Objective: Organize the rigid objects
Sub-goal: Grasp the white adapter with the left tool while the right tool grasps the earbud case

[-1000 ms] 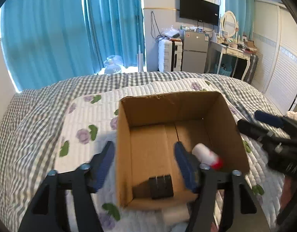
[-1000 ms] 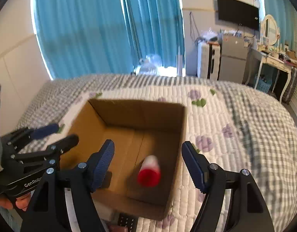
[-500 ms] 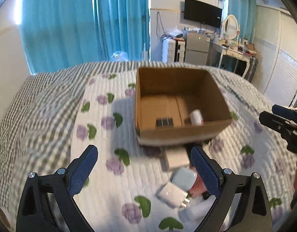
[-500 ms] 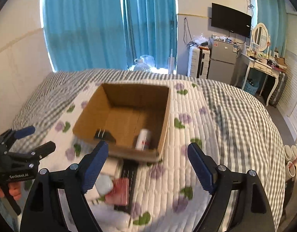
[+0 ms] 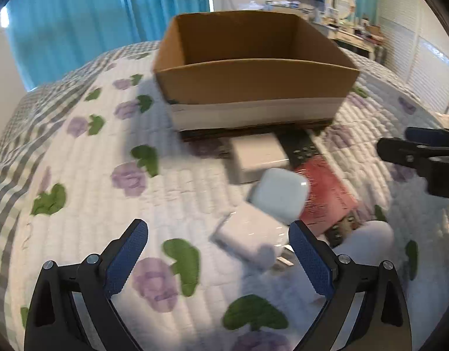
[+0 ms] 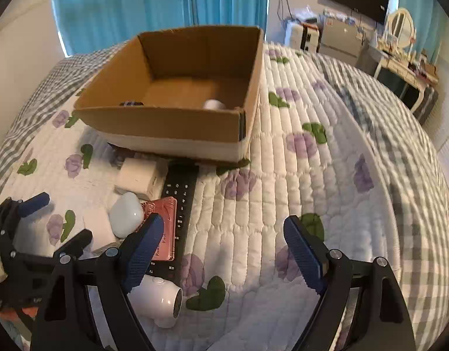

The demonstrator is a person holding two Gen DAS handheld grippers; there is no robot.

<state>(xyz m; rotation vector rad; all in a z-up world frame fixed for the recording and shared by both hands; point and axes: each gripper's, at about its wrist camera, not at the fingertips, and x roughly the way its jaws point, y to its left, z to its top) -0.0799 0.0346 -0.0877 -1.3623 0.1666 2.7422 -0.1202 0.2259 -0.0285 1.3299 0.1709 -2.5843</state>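
An open cardboard box (image 5: 253, 79) (image 6: 177, 122) stands on the quilted bed; a white bottle (image 6: 214, 104) and a dark item (image 6: 130, 103) lie inside. In front of it is a pile: a white square box (image 5: 259, 158), a pale rounded case (image 5: 278, 194), a white charger (image 5: 248, 241), a red booklet (image 5: 327, 196), a black remote (image 6: 180, 204) and a white round device (image 6: 160, 298). My left gripper (image 5: 217, 231) is open low over the charger, with no pad touching it. My right gripper (image 6: 224, 225) is open over bare quilt, just right of the pile.
The flowered white quilt (image 6: 312, 175) lies over a grey checked bedspread (image 6: 414, 175). Blue curtains (image 6: 136, 3) hang behind the bed. A fridge, a dresser with a mirror (image 6: 403, 26) and a wall television stand at the far right.
Both grippers have drawn back from over the box and sunk toward the pile in front of it. Their jaws stand wider. The white bottle now lies inside the box.
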